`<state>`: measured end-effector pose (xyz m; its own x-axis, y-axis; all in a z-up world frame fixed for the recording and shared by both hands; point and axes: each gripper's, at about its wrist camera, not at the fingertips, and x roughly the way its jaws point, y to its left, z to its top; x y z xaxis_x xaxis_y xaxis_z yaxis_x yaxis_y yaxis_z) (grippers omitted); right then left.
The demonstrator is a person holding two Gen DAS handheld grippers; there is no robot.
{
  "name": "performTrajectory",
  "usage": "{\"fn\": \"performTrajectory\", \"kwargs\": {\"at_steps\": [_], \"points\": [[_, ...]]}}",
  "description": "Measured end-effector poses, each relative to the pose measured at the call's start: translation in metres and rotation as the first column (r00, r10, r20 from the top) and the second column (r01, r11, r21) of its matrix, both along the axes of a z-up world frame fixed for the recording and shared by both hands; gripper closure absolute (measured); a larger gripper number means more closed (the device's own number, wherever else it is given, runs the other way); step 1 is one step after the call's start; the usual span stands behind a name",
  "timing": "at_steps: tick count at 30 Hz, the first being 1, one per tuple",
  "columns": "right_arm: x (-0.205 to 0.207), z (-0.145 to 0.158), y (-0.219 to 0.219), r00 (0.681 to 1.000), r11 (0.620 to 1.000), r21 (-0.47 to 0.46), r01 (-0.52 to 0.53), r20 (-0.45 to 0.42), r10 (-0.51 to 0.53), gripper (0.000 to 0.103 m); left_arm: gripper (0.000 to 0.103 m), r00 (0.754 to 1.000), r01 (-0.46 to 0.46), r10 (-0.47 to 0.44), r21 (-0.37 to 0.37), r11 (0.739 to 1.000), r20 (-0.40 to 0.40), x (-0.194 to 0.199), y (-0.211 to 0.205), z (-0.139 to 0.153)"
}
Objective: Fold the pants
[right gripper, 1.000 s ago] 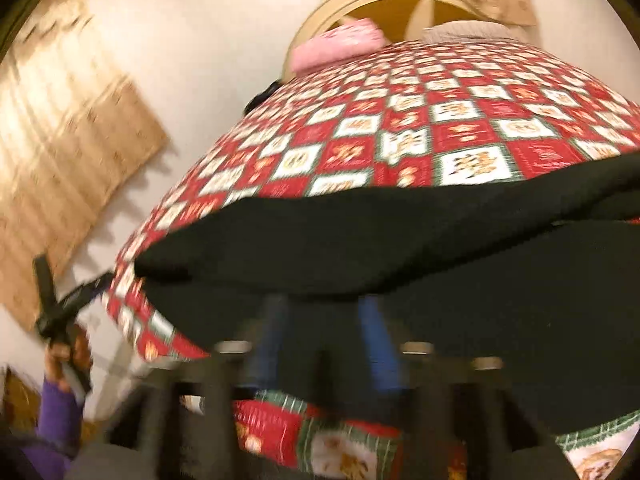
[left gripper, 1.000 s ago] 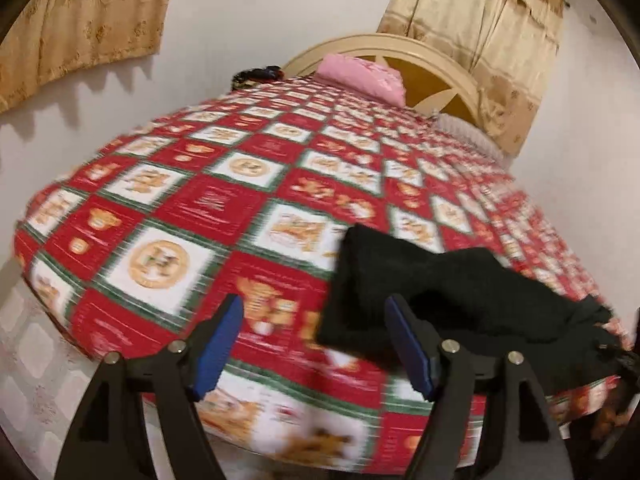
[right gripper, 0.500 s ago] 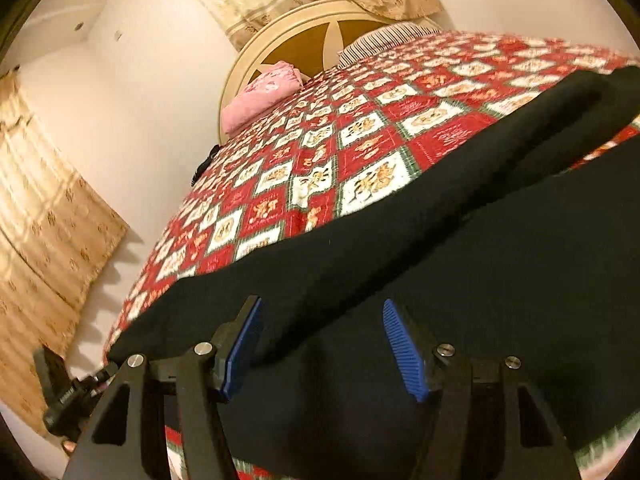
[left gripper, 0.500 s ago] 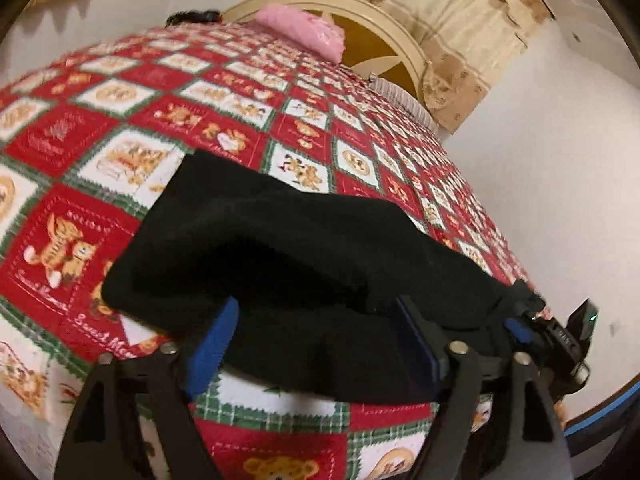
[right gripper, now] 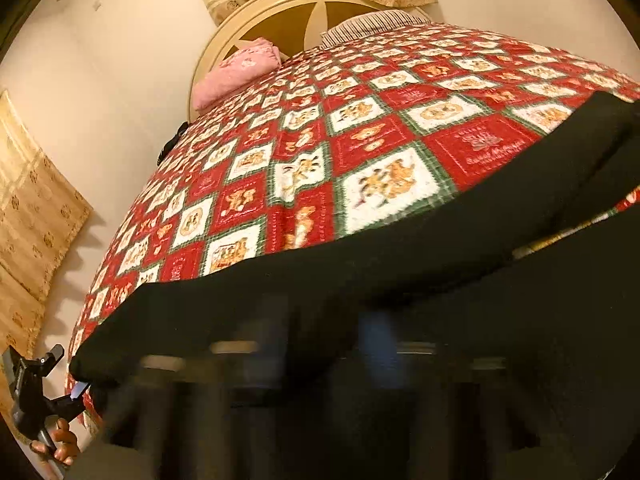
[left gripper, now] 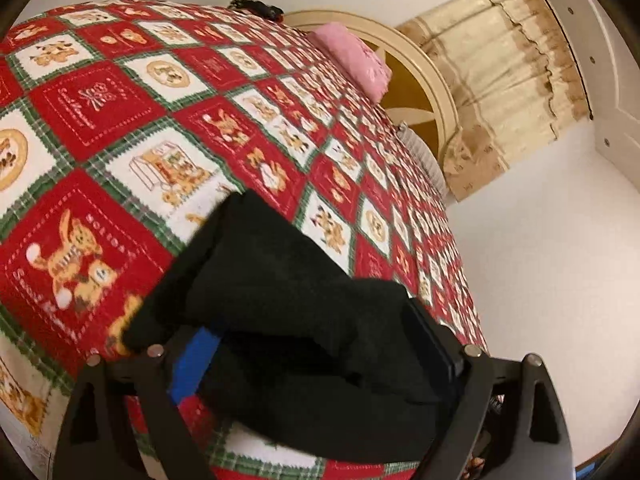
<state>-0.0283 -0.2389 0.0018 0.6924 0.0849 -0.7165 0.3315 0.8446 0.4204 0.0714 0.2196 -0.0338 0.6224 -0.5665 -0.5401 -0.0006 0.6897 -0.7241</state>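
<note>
Black pants point(left gripper: 304, 320) lie along the near edge of a bed with a red, white and green patchwork quilt point(left gripper: 132, 120). My left gripper point(left gripper: 316, 356) is open, its blue-padded fingers point(left gripper: 196, 364) set either side of one end of the pants. In the right wrist view the pants point(right gripper: 400, 264) stretch across the frame. My right gripper point(right gripper: 324, 348) is motion-blurred over the black cloth; its jaws look narrowly spaced, and contact with the cloth is unclear. The left gripper point(right gripper: 60, 376) also shows there at the pants' far left end.
A pink pillow point(left gripper: 356, 60) and a striped pillow point(right gripper: 372, 26) lie by the cream headboard point(left gripper: 416, 80). Beige curtains point(left gripper: 508, 80) hang behind. White walls flank the bed. A dark object point(left gripper: 256, 7) lies at the bed's far edge.
The left gripper has moved forward, so the end of the pants now lies between its fingers. The right gripper's fingers have come closer together and the view has blurred.
</note>
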Motion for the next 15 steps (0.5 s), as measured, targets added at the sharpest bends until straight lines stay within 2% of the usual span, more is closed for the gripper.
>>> {"fn": "performTrajectory", "kwargs": {"at_steps": [1, 3, 5, 7, 9, 11, 12, 15], "points": [[-0.004, -0.002, -0.005, 1.000, 0.999, 0.044, 0.003, 0.013, -0.004, 0.094, 0.012, 1.000, -0.005, 0.005, -0.011, 1.000, -0.001, 0.000, 0.002, -0.001], [-0.013, 0.002, -0.005, 0.999, 0.999, 0.041, -0.010, 0.036, 0.009, 0.095, 0.012, 1.000, -0.017, 0.016, -0.047, 0.999, -0.012, 0.002, 0.005, -0.002], [-0.027, 0.018, 0.003, 0.995, 0.999, -0.022, -0.044, 0.092, 0.045, 0.096, 0.014, 0.999, -0.038, 0.036, -0.058, 0.998, -0.029, 0.003, 0.008, -0.005], [-0.043, 0.037, 0.007, 0.986, 0.997, -0.047, -0.065, 0.149, 0.071, 0.096, 0.030, 0.998, -0.053, 0.051, -0.050, 0.997, -0.034, 0.005, 0.011, -0.005], [-0.059, 0.052, 0.008, 0.977, 0.996, -0.053, -0.077, 0.196, 0.086, 0.096, 0.062, 0.999, -0.029, 0.029, -0.020, 0.999, -0.027, 0.006, 0.010, -0.003], [-0.078, 0.065, 0.005, 0.973, 0.996, -0.055, -0.069, 0.218, 0.079, 0.096, 0.079, 1.000, -0.006, 0.006, 0.004, 1.000, -0.012, 0.004, 0.009, -0.002], [-0.083, 0.066, 0.005, 0.972, 0.997, -0.043, -0.071, 0.221, 0.079, 0.096, 0.085, 1.000, 0.003, -0.003, 0.008, 1.000, -0.001, 0.001, 0.010, -0.001], [-0.103, 0.064, 0.007, 0.974, 0.996, -0.032, -0.085, 0.206, 0.090, 0.096, 0.085, 1.000, 0.009, -0.009, 0.051, 0.999, 0.003, -0.006, 0.013, -0.001]]}}
